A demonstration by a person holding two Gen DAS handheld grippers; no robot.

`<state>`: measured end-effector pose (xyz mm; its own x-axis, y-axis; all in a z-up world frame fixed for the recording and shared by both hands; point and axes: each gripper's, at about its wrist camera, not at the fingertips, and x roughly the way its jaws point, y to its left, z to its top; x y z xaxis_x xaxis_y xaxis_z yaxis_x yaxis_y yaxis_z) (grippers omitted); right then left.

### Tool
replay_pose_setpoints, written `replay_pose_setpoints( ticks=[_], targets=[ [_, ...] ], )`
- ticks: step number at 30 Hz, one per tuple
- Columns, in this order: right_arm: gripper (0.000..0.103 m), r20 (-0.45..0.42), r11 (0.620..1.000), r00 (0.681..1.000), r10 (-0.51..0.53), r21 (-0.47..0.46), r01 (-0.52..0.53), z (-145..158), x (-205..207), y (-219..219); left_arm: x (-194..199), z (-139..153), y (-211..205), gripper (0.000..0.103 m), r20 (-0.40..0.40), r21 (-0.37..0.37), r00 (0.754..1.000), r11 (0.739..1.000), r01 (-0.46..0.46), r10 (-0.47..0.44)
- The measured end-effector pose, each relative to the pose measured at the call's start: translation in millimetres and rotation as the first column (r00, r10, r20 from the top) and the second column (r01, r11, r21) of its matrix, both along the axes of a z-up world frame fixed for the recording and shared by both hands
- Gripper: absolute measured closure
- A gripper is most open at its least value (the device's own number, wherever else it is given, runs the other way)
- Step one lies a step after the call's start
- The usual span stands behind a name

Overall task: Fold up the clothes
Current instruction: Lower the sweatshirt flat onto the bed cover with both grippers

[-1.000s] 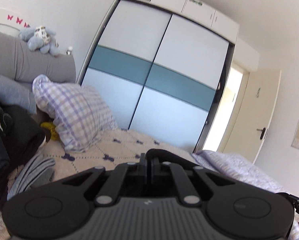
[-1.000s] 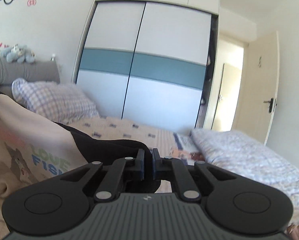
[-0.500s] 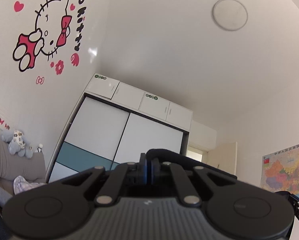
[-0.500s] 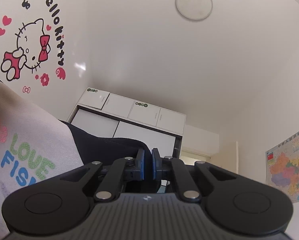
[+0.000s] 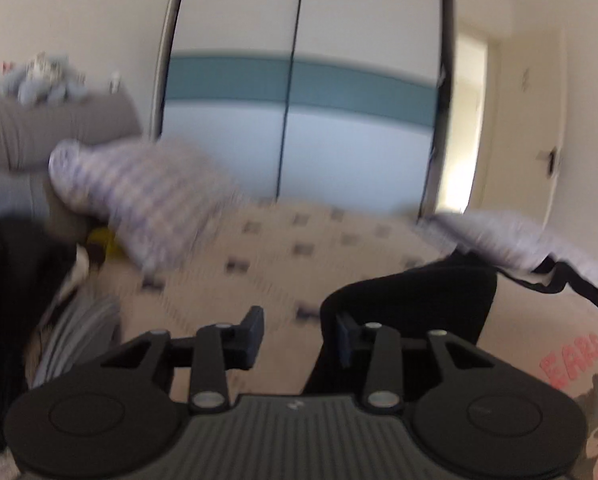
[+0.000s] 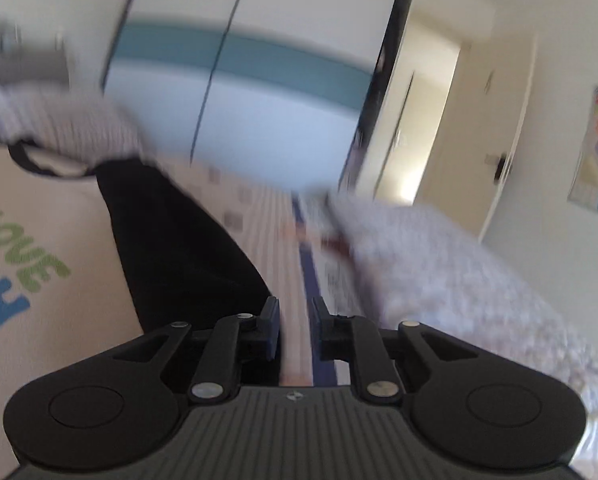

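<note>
A cream T-shirt with black sleeves and a printed cartoon lies on the bed; it shows at the right of the left wrist view (image 5: 539, 332) and at the left of the right wrist view (image 6: 51, 264). My left gripper (image 5: 299, 332) is open, with the shirt's black sleeve (image 5: 415, 300) beside its right finger. My right gripper (image 6: 295, 328) is open, just right of the other black sleeve (image 6: 179, 248). Neither holds anything. Both views are blurred.
A checked pillow (image 5: 147, 200) and dark clothes (image 5: 11, 280) lie at the left of the bed. A lilac quilt (image 6: 439, 272) lies at the right. A white and teal wardrobe (image 5: 299, 112) stands behind; a door (image 6: 479, 152) is at the right.
Both grippers swung up toward the ceiling, then came back down to the bed. Both have opened and let go of the shirt's black sleeves, and the shirt now lies on the bed.
</note>
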<state>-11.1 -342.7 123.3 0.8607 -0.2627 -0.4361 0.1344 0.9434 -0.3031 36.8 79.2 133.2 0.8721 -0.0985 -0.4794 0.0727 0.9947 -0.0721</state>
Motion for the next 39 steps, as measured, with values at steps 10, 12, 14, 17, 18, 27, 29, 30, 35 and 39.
replay_pose_setpoints(
  ticks=[10, 12, 14, 17, 18, 27, 29, 30, 35, 39],
  targets=[
    [0.061, -0.097, 0.987, 0.993, 0.066, 0.151, -0.051, -21, 20, -10, 14, -40, 0, 0.044, -0.137, -0.056, 0.989, 0.997, 0.049, -0.056],
    [0.061, -0.133, 0.989, 0.988, 0.076, 0.138, -0.058, -30, 16, -8, 11, -45, -5, 0.043, -0.154, -0.039, 0.986, 0.998, 0.055, -0.060],
    [0.061, -0.154, 0.989, 0.985, 0.080, 0.132, -0.060, -34, 12, -6, 10, -51, -9, 0.042, -0.172, -0.021, 0.984, 0.998, 0.051, -0.054],
    [0.061, -0.152, 0.985, 0.985, 0.084, 0.165, -0.058, -34, 7, -7, 11, -57, -7, 0.042, -0.204, -0.020, 0.978, 0.999, 0.039, -0.042],
    [0.061, -0.151, 0.983, 0.985, 0.088, 0.171, -0.062, -33, 6, -7, 11, -60, -6, 0.042, -0.214, -0.020, 0.976, 0.999, 0.035, -0.038],
    [0.061, -0.175, 0.974, 0.974, 0.145, 0.200, -0.109, -34, -9, 0, -26, -46, -14, 0.037, -0.195, -0.004, 0.978, 0.997, 0.076, -0.075],
    [0.061, -0.174, 0.959, 0.969, 0.174, 0.255, -0.127, -34, -14, 1, -42, -46, -18, 0.037, -0.197, -0.002, 0.975, 0.995, 0.104, -0.103],
    [0.061, -0.172, 0.945, 0.965, 0.196, 0.295, -0.140, -35, -18, 2, -51, -46, -21, 0.037, -0.199, -0.001, 0.973, 0.993, 0.119, -0.117],
    [0.060, -0.188, 0.872, 0.936, 0.296, 0.453, -0.185, -43, -37, 7, -97, -49, -27, 0.037, -0.224, 0.002, 0.958, 0.983, 0.183, -0.178],
    [0.060, -0.229, 0.853, 0.903, 0.363, 0.473, -0.223, -53, -61, 19, -130, -51, -27, 0.037, -0.240, -0.026, 0.943, 0.972, 0.232, -0.231]
  ],
)
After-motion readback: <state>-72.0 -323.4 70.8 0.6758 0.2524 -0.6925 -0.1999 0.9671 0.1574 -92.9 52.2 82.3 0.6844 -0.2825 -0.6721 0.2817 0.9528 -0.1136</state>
